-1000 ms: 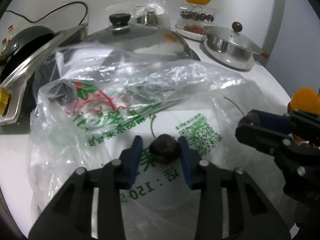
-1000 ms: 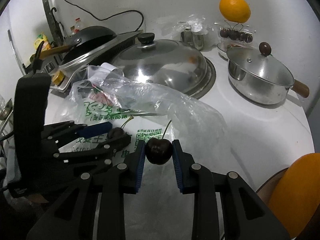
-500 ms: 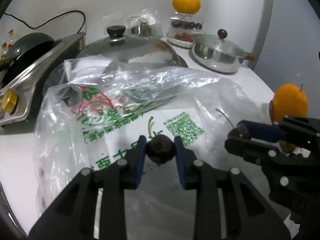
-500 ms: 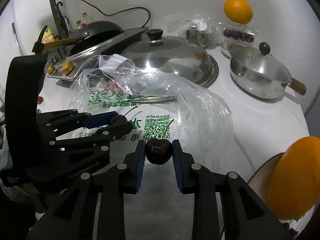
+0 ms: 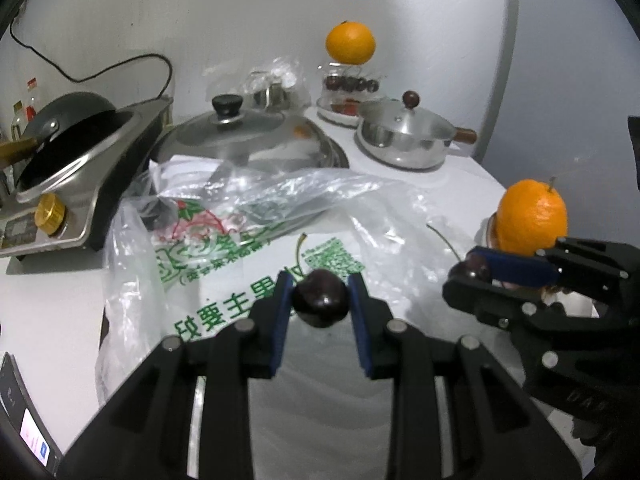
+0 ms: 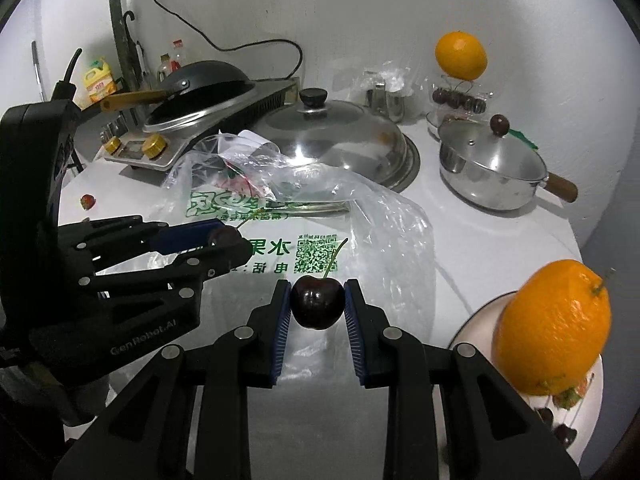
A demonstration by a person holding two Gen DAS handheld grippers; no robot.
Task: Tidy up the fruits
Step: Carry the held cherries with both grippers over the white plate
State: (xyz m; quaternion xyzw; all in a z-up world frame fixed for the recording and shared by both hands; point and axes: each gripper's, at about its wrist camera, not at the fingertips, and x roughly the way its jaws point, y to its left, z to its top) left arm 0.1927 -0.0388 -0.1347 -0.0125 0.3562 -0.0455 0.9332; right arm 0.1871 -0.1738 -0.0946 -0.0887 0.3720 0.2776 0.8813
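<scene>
Cherries in both tongs: left tongs [image 5: 320, 300] clamped on a dark cherry [image 5: 319, 298], right tongs [image 6: 316, 306] clamped on another cherry [image 6: 317, 306], both held above the plastic bag [image 6: 304, 216] on the worktop [image 6: 480, 232]. Plate [image 6: 476, 324] with the orange [image 6: 552, 332] off to the right, nearer the right tongs, probably the drop spot. Stem [image 6: 335, 258] of the right cherry pointing up and away, long axis roughly upright.
</scene>
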